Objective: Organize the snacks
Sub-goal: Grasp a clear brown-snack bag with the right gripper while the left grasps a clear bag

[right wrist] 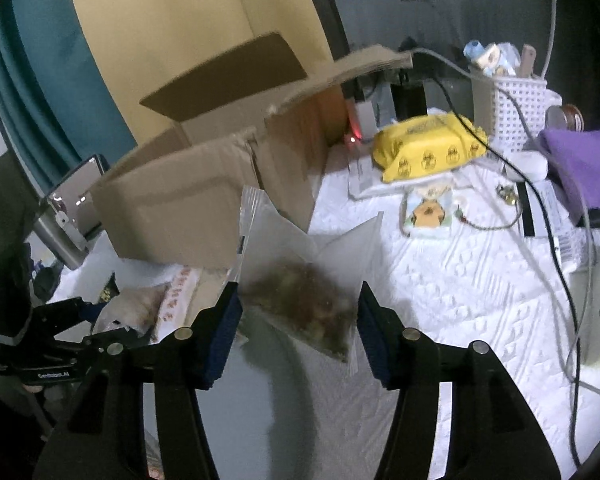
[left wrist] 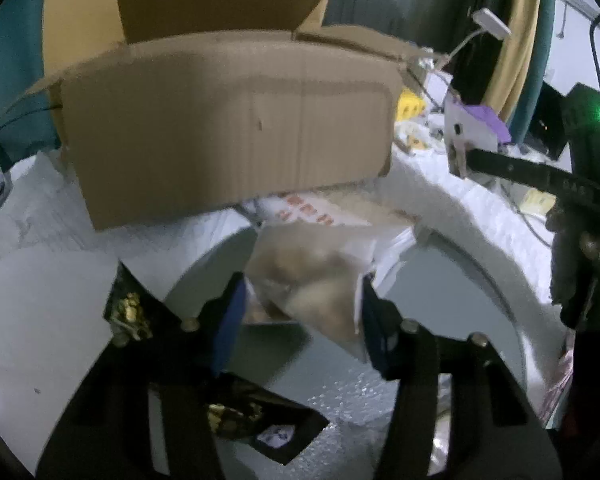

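- A clear bag of pale snacks (left wrist: 312,284) was clamped between the pads of the left gripper (left wrist: 300,316), low in the left wrist frame's centre.
- The open cardboard box (left wrist: 228,128) filled the frame above it; both bags would best be carried over its rim before release.
- A bag of dark snacks (right wrist: 300,300) was clamped in the right gripper (right wrist: 298,320), centre-low.

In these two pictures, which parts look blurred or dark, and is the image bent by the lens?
Left wrist view: the cardboard box and the pale snack bag in the left gripper are smeared by motion; straight edges bow outward, corners black. Right wrist view: the dark snack bag in the right gripper is blurred, while the yellow pack behind is sharper; dim light, a soft shadow below the bag.
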`<state>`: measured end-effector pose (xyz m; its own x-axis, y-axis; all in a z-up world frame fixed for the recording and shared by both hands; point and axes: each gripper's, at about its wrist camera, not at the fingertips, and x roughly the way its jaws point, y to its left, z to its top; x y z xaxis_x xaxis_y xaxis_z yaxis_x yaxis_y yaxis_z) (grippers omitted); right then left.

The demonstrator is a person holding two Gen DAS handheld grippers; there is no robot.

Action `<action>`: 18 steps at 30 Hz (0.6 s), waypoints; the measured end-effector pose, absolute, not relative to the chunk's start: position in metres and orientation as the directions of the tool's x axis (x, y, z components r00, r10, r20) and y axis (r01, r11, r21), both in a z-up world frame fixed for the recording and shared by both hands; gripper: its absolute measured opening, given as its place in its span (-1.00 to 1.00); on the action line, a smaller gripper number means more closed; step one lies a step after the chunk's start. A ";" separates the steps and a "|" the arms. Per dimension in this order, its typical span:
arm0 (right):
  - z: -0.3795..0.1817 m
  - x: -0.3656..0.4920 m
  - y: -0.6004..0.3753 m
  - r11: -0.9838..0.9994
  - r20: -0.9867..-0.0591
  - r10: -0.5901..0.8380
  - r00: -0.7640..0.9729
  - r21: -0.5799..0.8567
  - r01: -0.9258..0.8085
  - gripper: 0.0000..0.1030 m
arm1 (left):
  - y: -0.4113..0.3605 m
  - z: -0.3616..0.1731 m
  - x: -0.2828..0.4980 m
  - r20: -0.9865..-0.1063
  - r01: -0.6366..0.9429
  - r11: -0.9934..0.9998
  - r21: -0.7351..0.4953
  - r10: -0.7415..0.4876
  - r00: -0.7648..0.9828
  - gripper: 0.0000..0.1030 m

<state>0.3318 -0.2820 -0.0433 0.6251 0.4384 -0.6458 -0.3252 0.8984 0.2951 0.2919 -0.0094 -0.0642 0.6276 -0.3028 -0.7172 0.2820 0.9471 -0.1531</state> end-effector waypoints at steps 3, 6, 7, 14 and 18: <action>-0.032 0.331 -0.280 0.895 -0.626 0.445 0.640 0.294 -0.334 0.15 | -0.003 -0.052 0.288 -0.693 0.281 0.947 -0.158 -0.309 0.652 0.05; -0.021 0.330 -0.277 0.892 -0.610 0.452 0.650 0.289 -0.349 0.15 | -0.001 -0.042 0.288 -0.673 0.282 0.945 -0.165 -0.317 0.668 0.04; -0.018 0.331 -0.276 0.890 -0.605 0.454 0.654 0.286 -0.354 0.15 | -0.001 -0.039 0.289 -0.668 0.283 0.945 -0.167 -0.319 0.672 0.04; 0.003 0.335 -0.267 0.882 -0.576 0.469 0.670 0.271 -0.384 0.15 | 0.005 -0.013 0.292 -0.623 0.288 0.942 -0.172 -0.331 0.709 0.04; 0.013 0.338 -0.260 0.877 -0.561 0.478 0.676 0.264 -0.401 0.15 | 0.006 -0.001 0.299 -0.604 0.294 0.942 -0.164 -0.332 0.725 0.04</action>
<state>0.3383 -0.2600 0.0129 0.6761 0.4775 -0.5611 -0.4010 0.8774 0.2635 0.2986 0.0062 -0.0013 0.7248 -0.3318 -0.6037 0.2941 0.9415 -0.1644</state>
